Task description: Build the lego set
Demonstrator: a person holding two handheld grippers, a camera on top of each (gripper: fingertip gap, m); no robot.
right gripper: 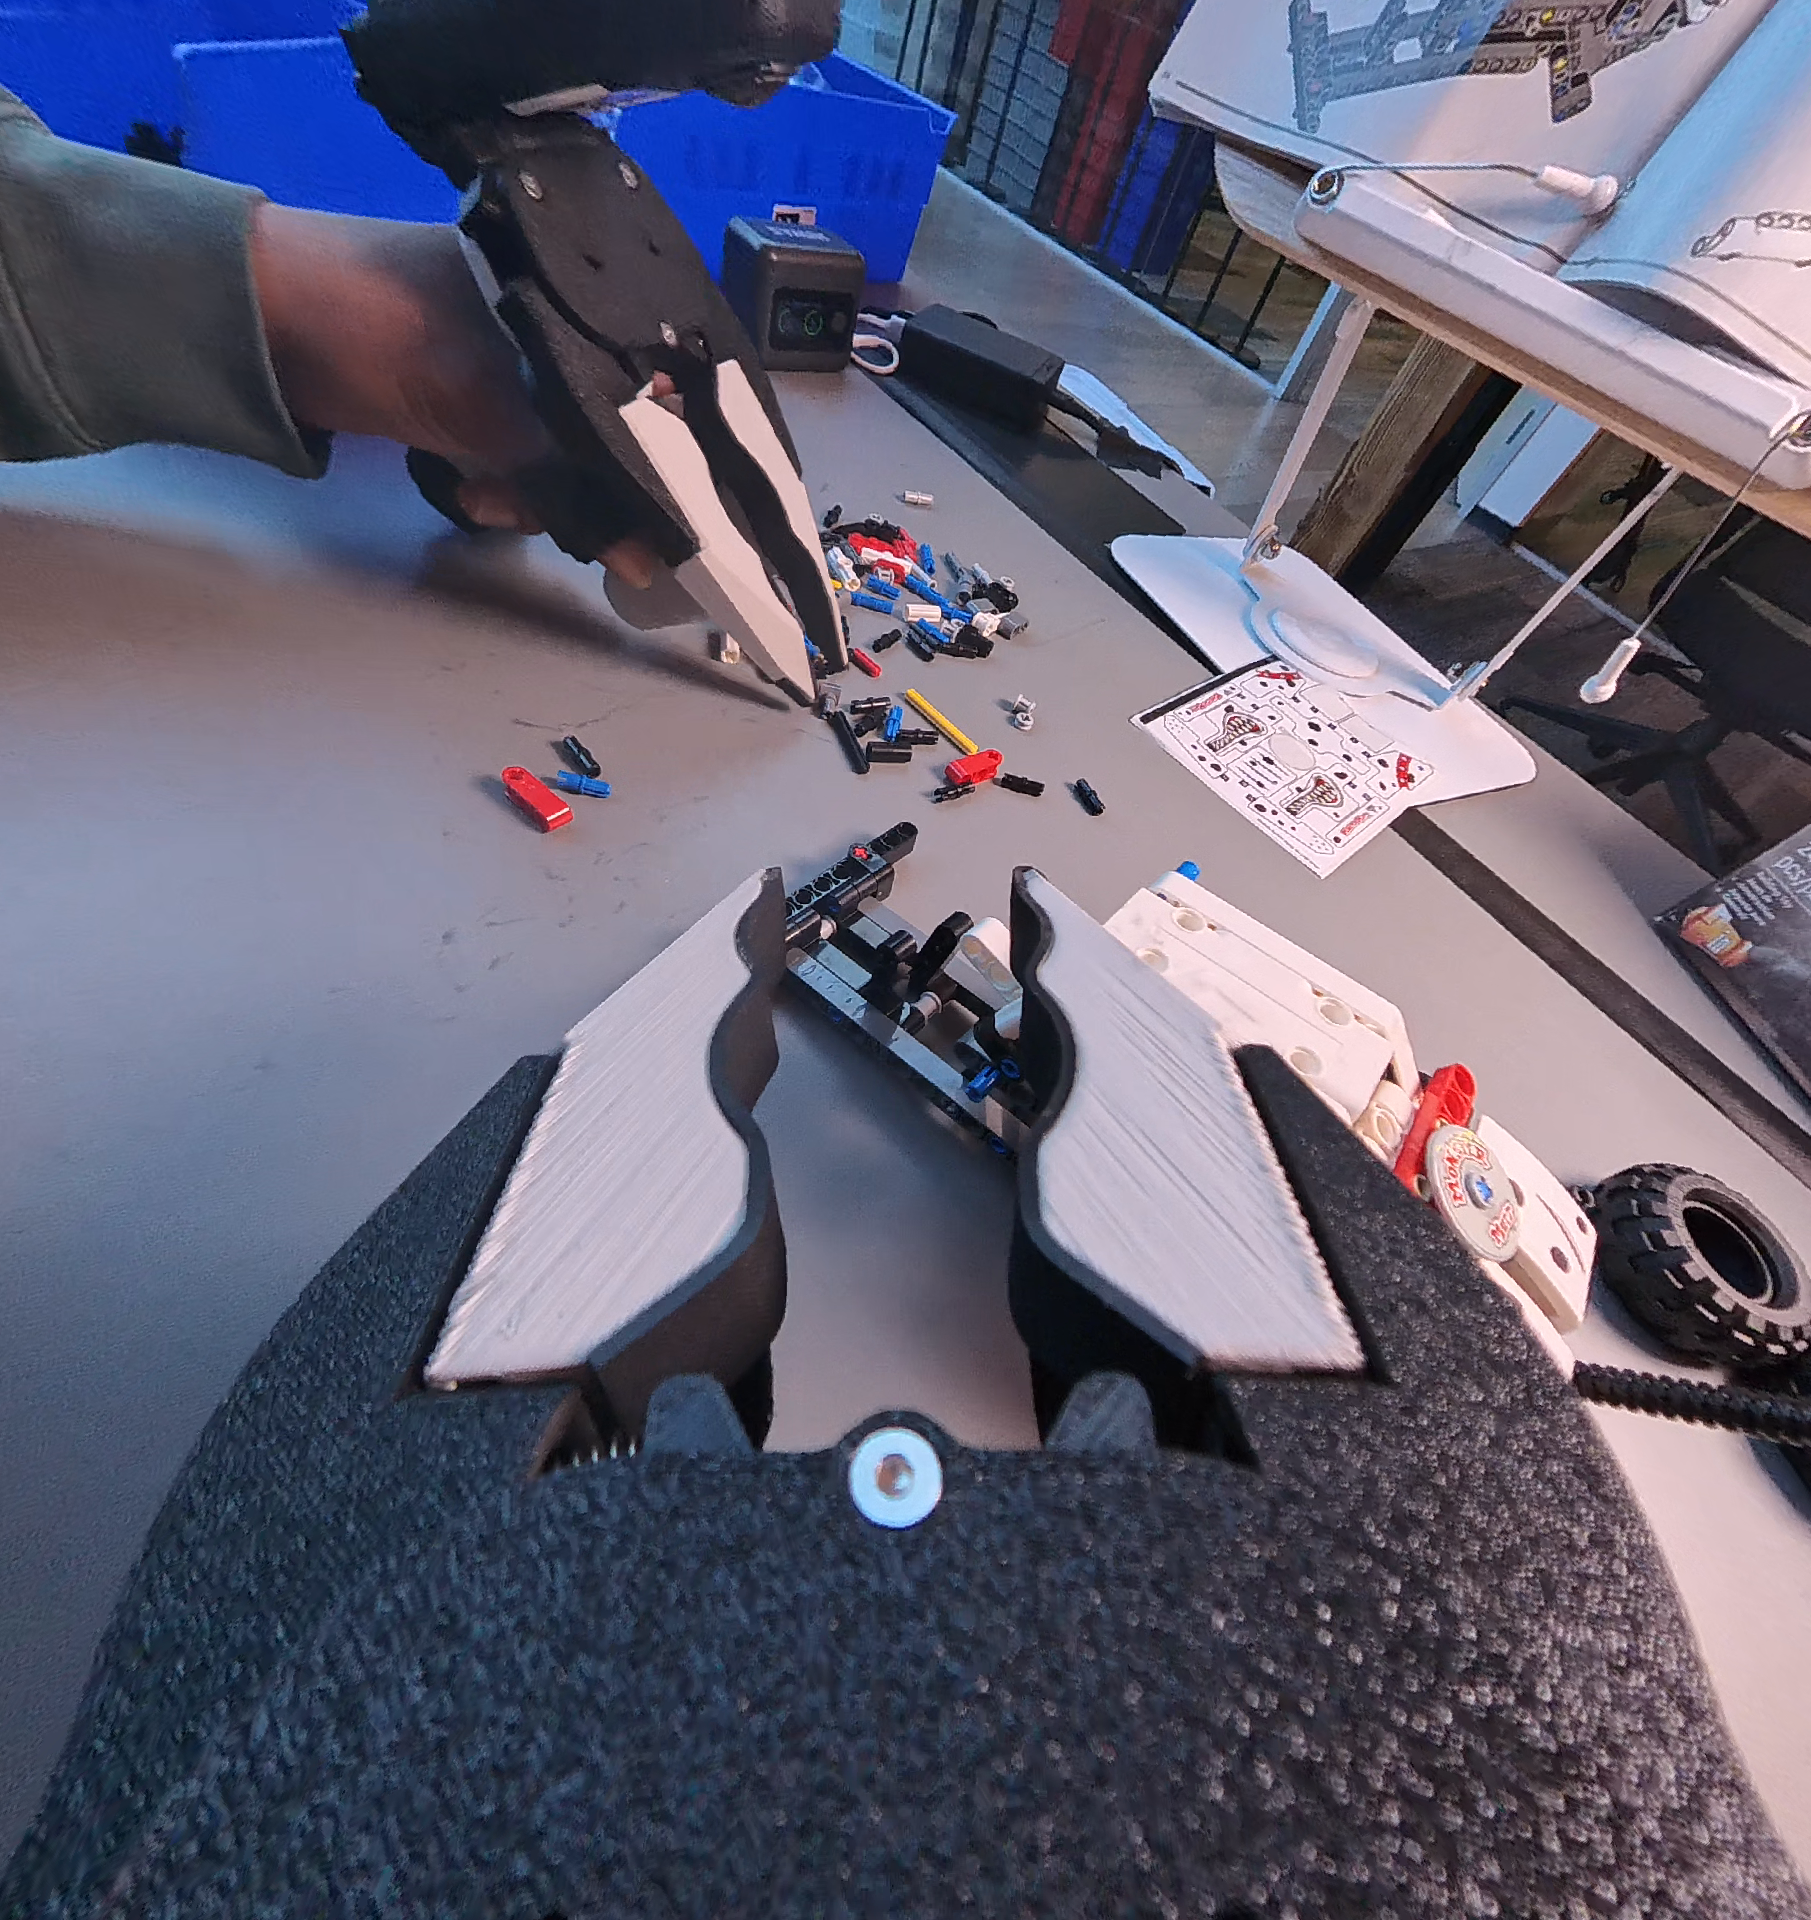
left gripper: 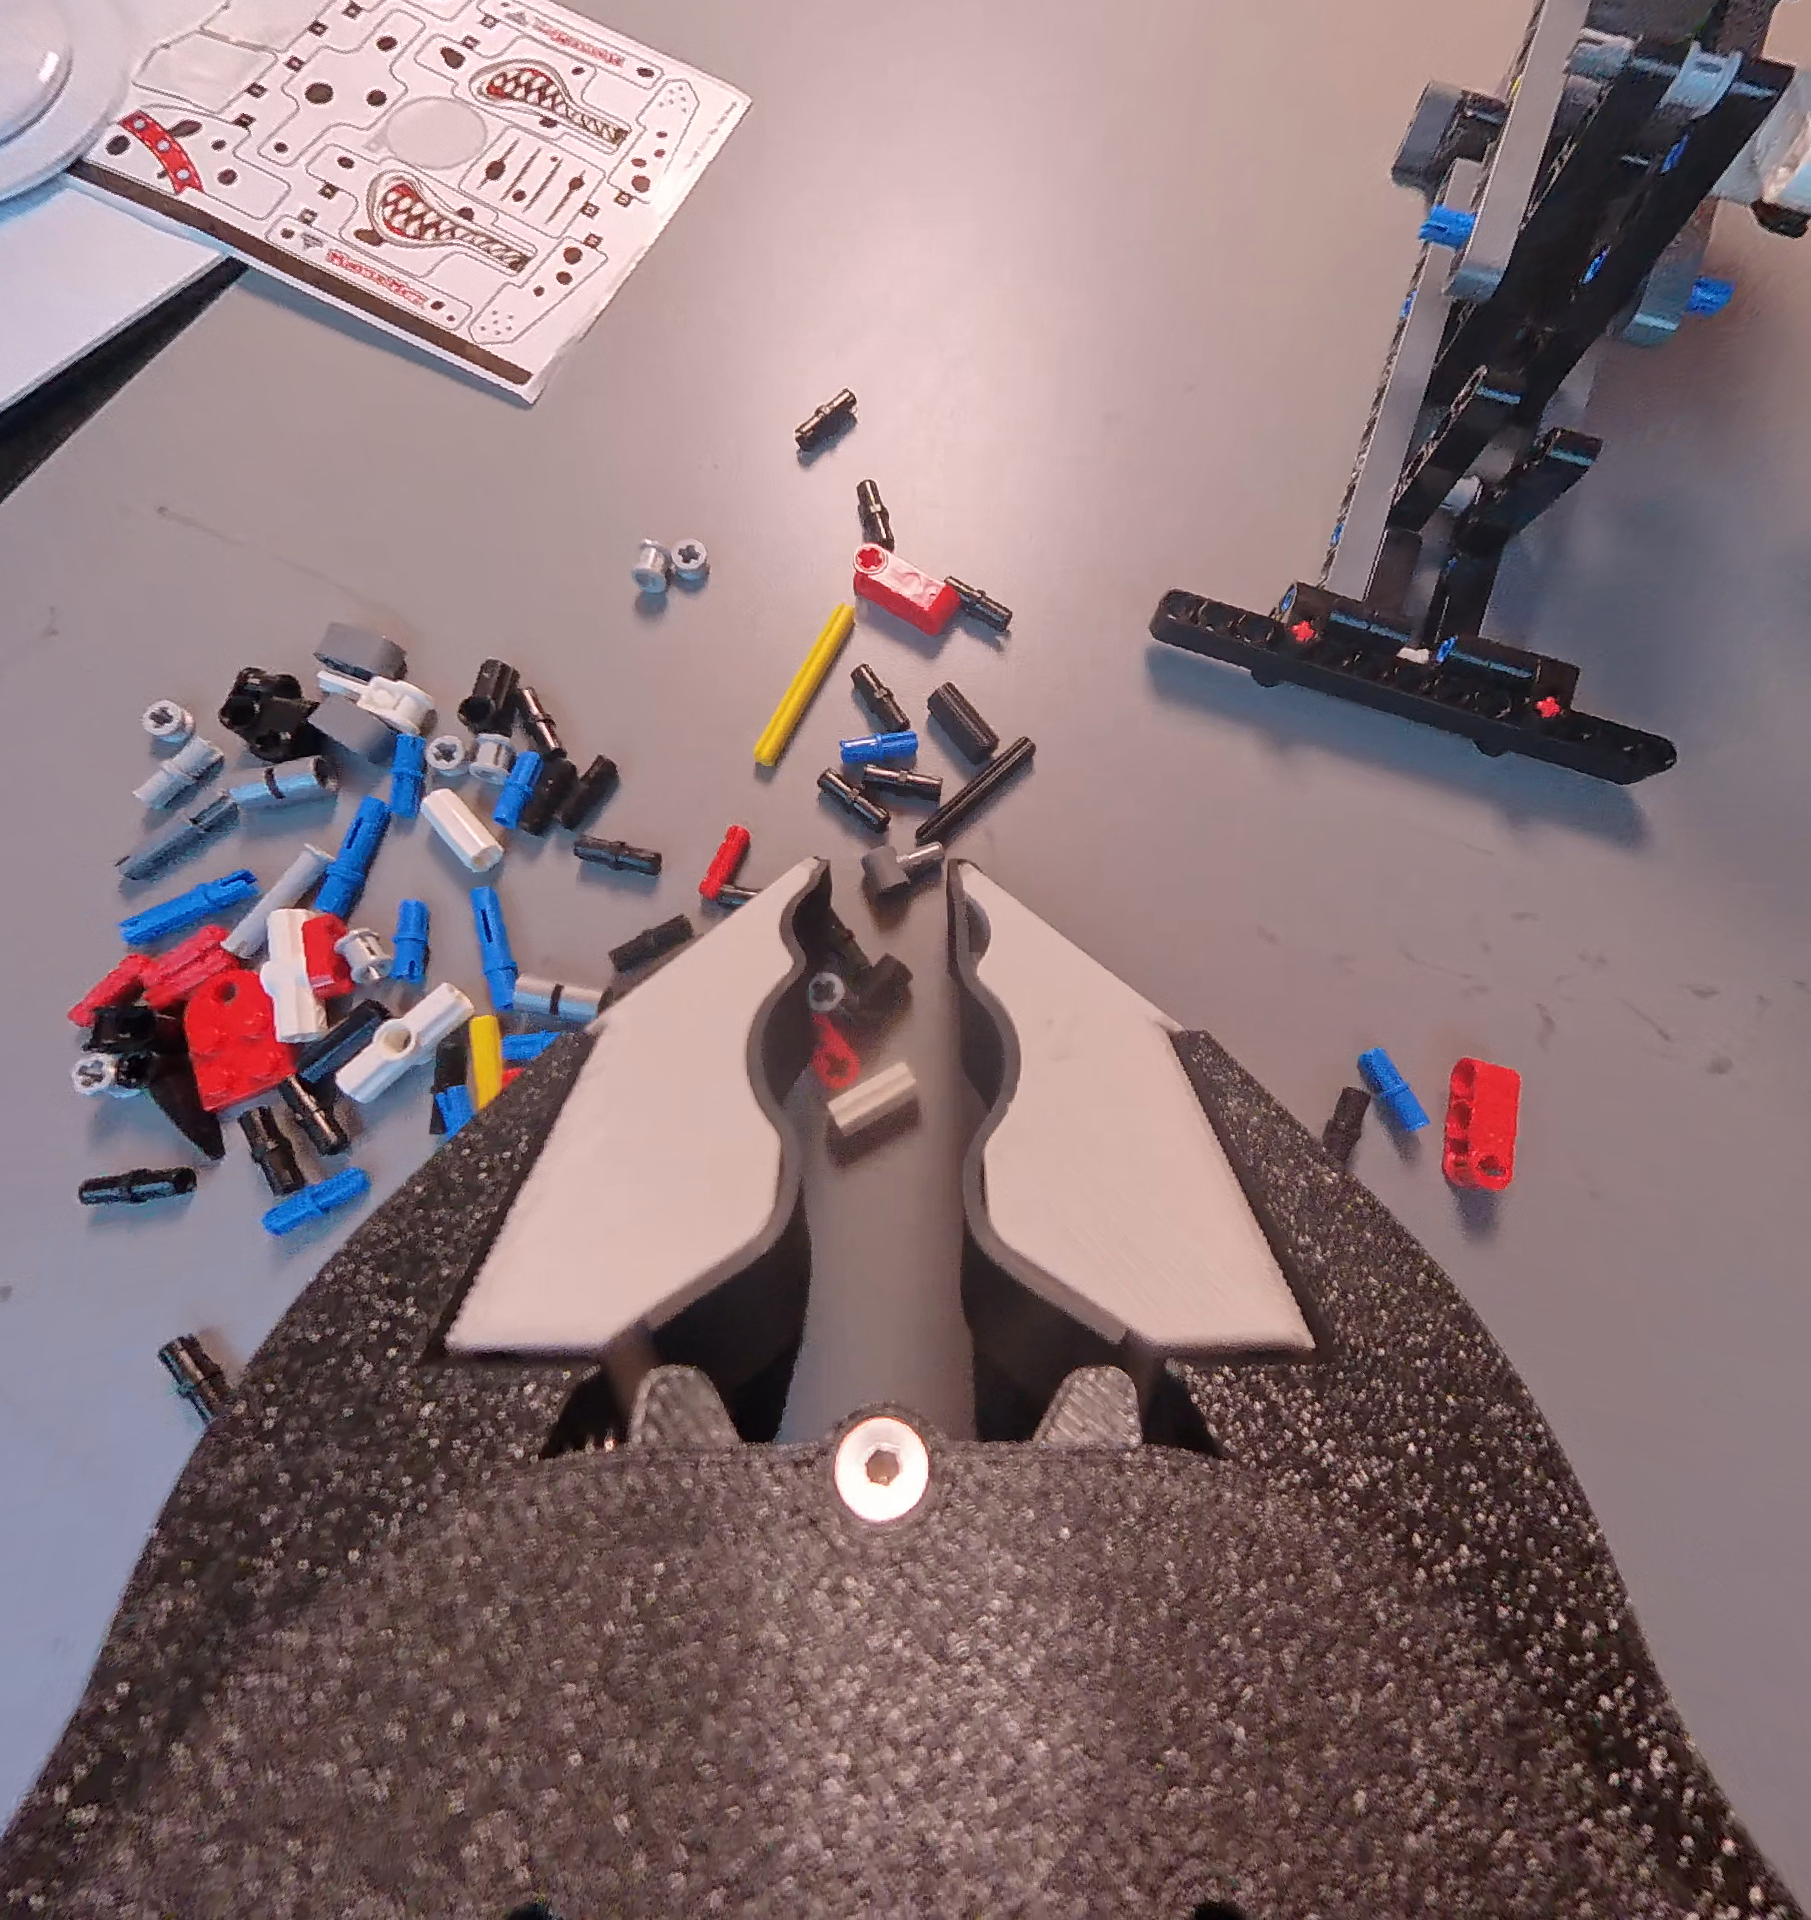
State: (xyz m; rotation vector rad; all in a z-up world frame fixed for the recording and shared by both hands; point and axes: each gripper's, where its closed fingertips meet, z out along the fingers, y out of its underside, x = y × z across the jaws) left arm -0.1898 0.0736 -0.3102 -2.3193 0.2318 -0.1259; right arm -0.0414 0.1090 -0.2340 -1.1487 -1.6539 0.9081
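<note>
Picking phase: left gripper (left gripper: 885, 883) hangs low over the loose parts, jaws a narrow gap apart and empty; a small grey connector (left gripper: 899, 864) lies just beyond the tips, at frame centre.
Between the fingers: a grey sleeve (left gripper: 873, 1108) and a red pin (left gripper: 830, 1049) rest on the table (left gripper: 1296, 987), untouched.
Right gripper (right gripper: 896, 888): jaws wide, holding nothing, poised over the partly built model (right gripper: 1254, 997) at centre right of its view.
Step in hand: judged to be selecting the next small piece; whether the connector is the target cannot be told.
Next move: calls for a short advance, tips astride one piece only, then a gentle close.
Obstacles: black pins (left gripper: 865, 795) and a black axle (left gripper: 974, 792) crowd the connector, so a neighbour may be nudged or pinched along.
Left of centre: dense parts pile (left gripper: 340, 935) in blue, red, black and grey.
Middle distance: yellow axle (left gripper: 805, 686), red connector (left gripper: 903, 594).
Far right: model's black beam (left gripper: 1410, 686) on the table, well apart from the pile.
Upper left: sticker sheet (left gripper: 413, 187).
Lower right, right view: loose tyre (right gripper: 1701, 1262).
</note>
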